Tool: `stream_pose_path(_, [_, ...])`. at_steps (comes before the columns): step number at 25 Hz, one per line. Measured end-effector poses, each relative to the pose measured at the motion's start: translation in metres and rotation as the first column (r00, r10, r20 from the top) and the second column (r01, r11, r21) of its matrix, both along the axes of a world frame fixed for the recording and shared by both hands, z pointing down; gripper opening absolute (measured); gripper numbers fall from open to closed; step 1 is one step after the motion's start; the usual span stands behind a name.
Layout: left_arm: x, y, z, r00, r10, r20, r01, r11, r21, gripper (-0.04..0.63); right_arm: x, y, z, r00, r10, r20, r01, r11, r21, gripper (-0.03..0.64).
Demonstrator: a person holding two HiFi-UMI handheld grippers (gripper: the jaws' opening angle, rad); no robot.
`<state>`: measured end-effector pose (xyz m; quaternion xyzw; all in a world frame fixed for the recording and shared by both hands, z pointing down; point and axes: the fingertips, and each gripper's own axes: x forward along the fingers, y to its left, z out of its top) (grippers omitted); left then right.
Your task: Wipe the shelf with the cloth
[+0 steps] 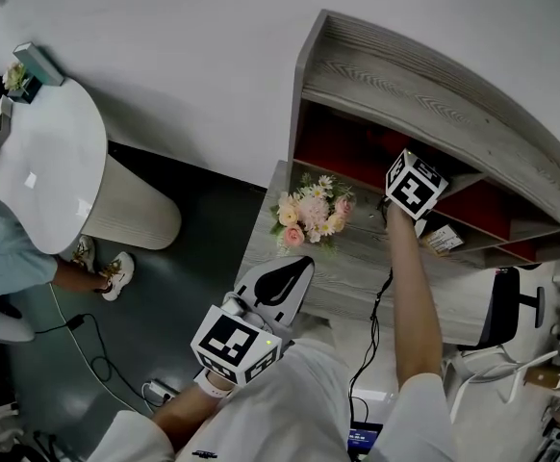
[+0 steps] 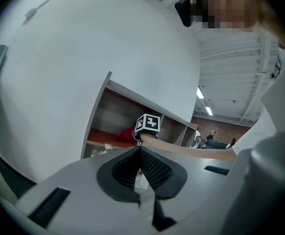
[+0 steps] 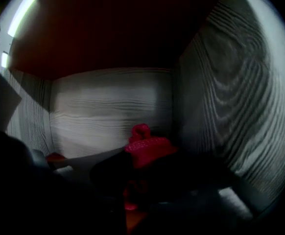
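the right gripper (image 3: 143, 158) is inside an upper compartment of the shelf (image 1: 434, 85), its jaws pinching the red cloth (image 3: 145, 143) – a bunched wad pokes out past the tips, close to the compartment's pale back wall. the left gripper (image 2: 140, 153) hangs in front of the shelf near the person's body, jaws pressed together on nothing.

the wiping looks under way. to do it well, i would press the wad flat onto the compartment floor rather than drag it on its tip, sweep from the back wall out toward the shelf's open front, and overlap the passes into the corners. the grip should be firm, since a loose wad could slip out against the grained wood. the bunch of flowers (image 1: 311, 215) on the ledge below that compartment is worth steering the forearm clear of.

counted – one cloth, one shelf with several compartments, two grippers, one bunch of flowers.
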<state>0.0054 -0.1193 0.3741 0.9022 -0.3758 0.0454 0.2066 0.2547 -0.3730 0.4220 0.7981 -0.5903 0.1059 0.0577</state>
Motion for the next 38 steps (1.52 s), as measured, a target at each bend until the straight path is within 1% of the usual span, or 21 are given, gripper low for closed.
stream_pose_path(1, [0.001, 0.001, -0.001, 1.000, 0.001, -0.003, -0.001, 1.000, 0.001, 0.000, -0.002, -0.001, 0.003, 1.000, -0.017, -0.010, 0.017, 1.000, -0.025, 0.089])
stream_pose_path(5, [0.003, 0.004, 0.002, 1.000, 0.006, -0.009, -0.006, 1.000, -0.002, 0.000, -0.016, -0.006, 0.022, 0.993, -0.116, -0.001, 0.116, 0.987, -0.107, 0.089])
stream_pose_path(7, [0.002, 0.007, 0.004, 1.000, 0.008, -0.008, -0.008, 1.000, -0.005, 0.000, -0.028, -0.009, 0.025, 0.986, -0.166, 0.023, 0.168, 0.977, -0.134, 0.087])
stream_pose_path(9, [0.000, 0.009, 0.004, 1.000, 0.005, -0.007, -0.005, 1.000, -0.005, 0.000, -0.043, -0.011, 0.025, 0.977, -0.208, 0.056, 0.214, 0.963, -0.161, 0.087])
stream_pose_path(15, [-0.011, 0.010, 0.002, 1.000, -0.017, -0.006, 0.017, 1.000, -0.002, 0.000, -0.098, -0.025, 0.023, 0.938, -0.338, 0.081, 0.347, 0.913, -0.213, 0.087])
stream_pose_path(18, [-0.021, 0.008, 0.002, 0.999, -0.043, -0.006, 0.043, 0.999, -0.004, 0.000, -0.125, -0.034, 0.021, 0.916, -0.394, 0.079, 0.402, 0.889, -0.221, 0.087])
stream_pose_path(26, [-0.045, 0.003, 0.001, 0.995, -0.102, -0.012, 0.102, 0.995, -0.008, 0.000, -0.182, -0.051, 0.017, 0.867, -0.495, 0.055, 0.493, 0.838, -0.232, 0.086])
stream_pose_path(30, [-0.050, 0.003, 0.001, 0.993, -0.121, -0.010, 0.121, 0.993, -0.008, 0.000, -0.194, -0.055, 0.015, 0.858, -0.509, 0.062, 0.509, 0.832, -0.221, 0.086])
stream_pose_path(34, [-0.052, 0.004, 0.002, 0.990, -0.137, -0.009, 0.137, 0.990, -0.010, 0.000, -0.206, -0.056, 0.013, 0.845, -0.528, 0.086, 0.534, 0.824, -0.188, 0.086])
stream_pose_path(38, [-0.050, 0.007, 0.001, 0.990, -0.144, -0.007, 0.144, 0.990, -0.008, 0.000, -0.221, -0.057, 0.009, 0.822, -0.564, 0.081, 0.569, 0.802, -0.182, 0.086])
